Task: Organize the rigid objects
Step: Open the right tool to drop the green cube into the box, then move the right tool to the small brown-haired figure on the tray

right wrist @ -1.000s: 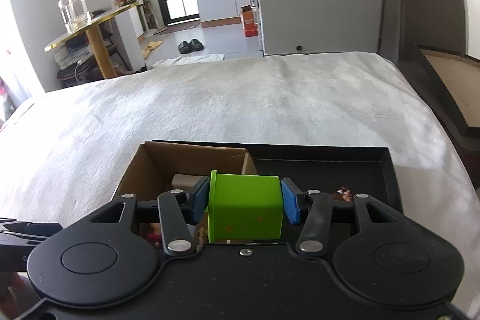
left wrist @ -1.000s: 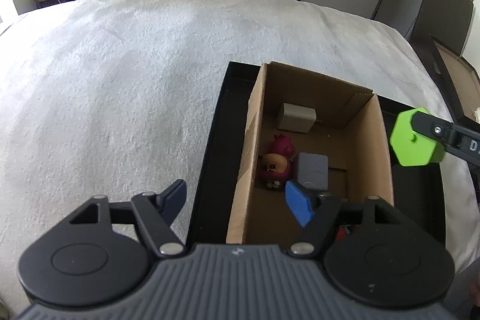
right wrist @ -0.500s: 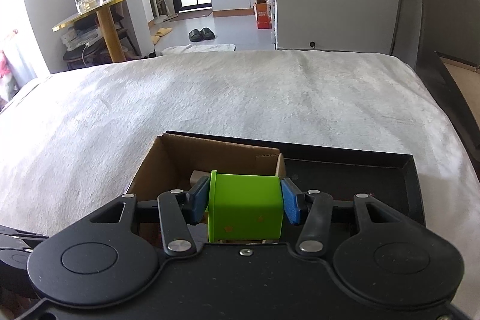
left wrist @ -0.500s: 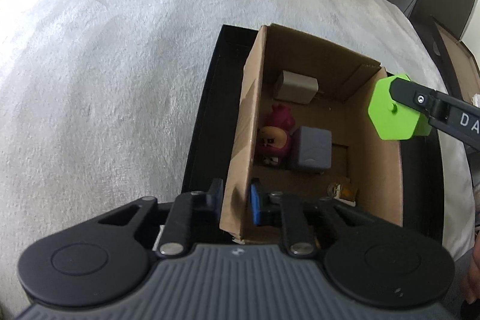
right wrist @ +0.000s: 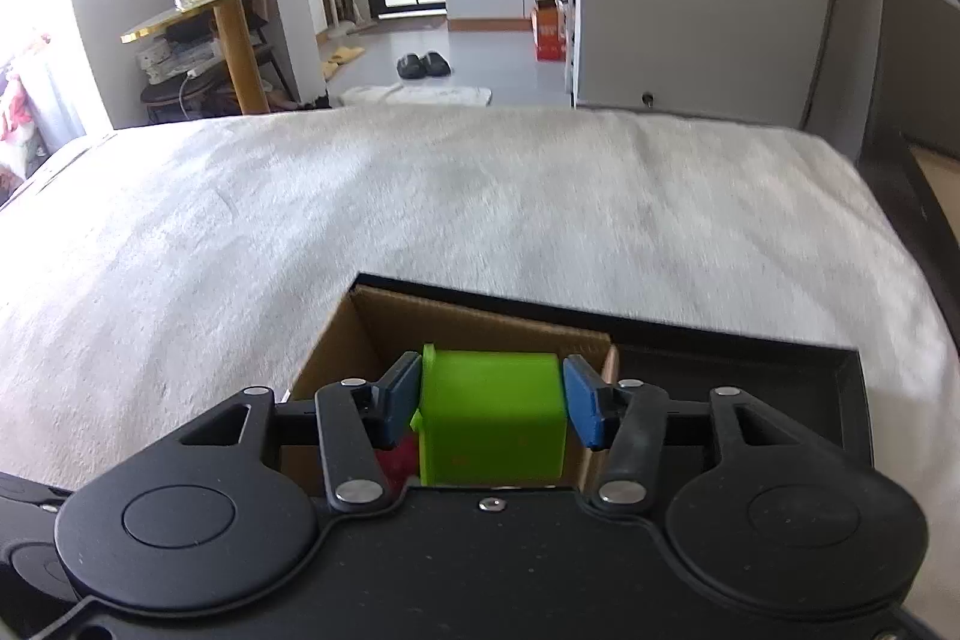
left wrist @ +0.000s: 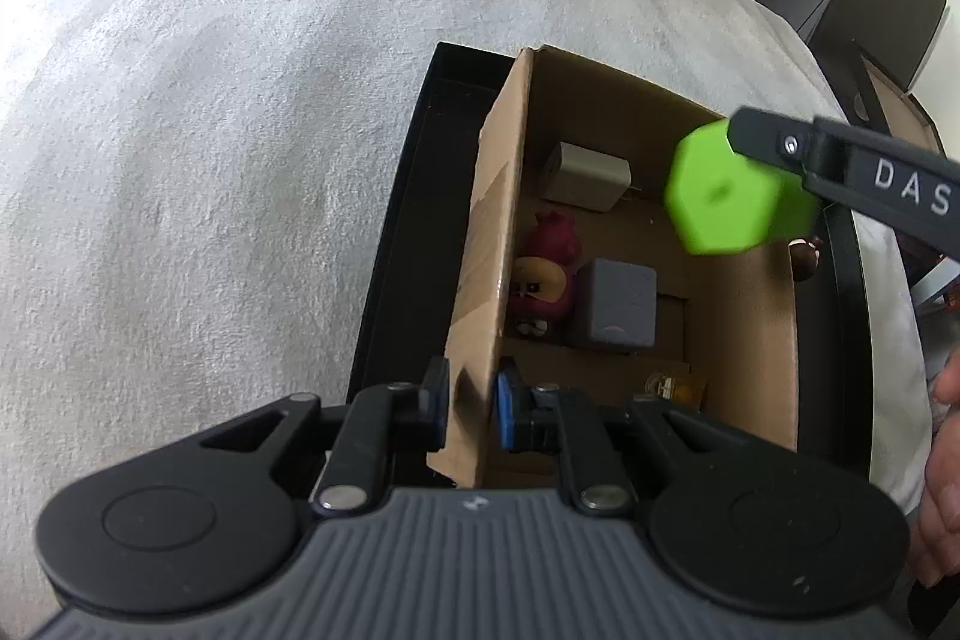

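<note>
While clamped on the corrugated cardboard box (left wrist: 486, 280) wall, left gripper (left wrist: 471, 403) jaws. Over the box, right gripper (right wrist: 491, 403) jaws opening, smooth green hexagonal block (right wrist: 492, 418) between.

Bright daylight, window glare left (fisheye bending edges), slight motion blur.

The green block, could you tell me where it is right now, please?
The green block sits between the opening jaws of the right tool, above the cardboard box, over its far right part in the left wrist view.
</note>
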